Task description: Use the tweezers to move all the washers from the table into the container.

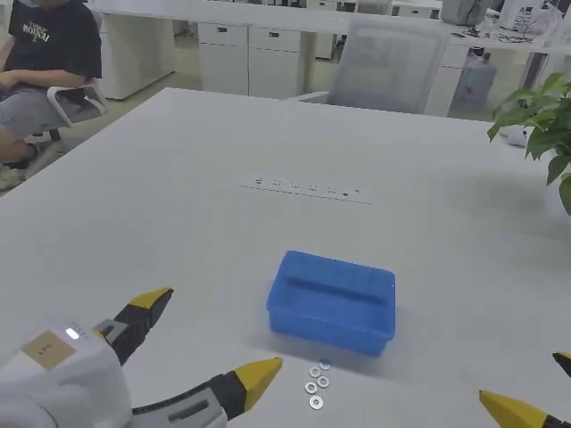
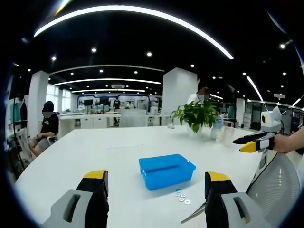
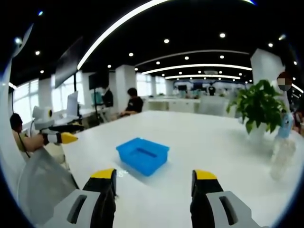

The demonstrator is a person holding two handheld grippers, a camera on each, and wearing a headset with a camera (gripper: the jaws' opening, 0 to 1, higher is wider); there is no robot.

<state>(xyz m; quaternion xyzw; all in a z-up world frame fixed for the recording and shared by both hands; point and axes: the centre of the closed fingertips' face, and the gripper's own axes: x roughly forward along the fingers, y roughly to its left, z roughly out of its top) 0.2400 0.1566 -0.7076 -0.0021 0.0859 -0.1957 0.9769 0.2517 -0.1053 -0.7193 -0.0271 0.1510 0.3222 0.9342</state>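
Your left tool (image 1: 219, 330) sits nearest, low at the left, jaws spread wide and holding nothing. Right of it, the washers (image 1: 317, 383) lie clustered on the white counter (image 1: 178, 178), just before the blue container (image 1: 332, 332). Your right tool (image 1: 525, 382) is likewise parted, empty.

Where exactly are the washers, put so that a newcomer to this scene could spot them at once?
On the large white table, find the blue rectangular container in front of the person. Just off its near wall lies a tight cluster of washers: small silvery rings, flat on the tabletop and outside the container.
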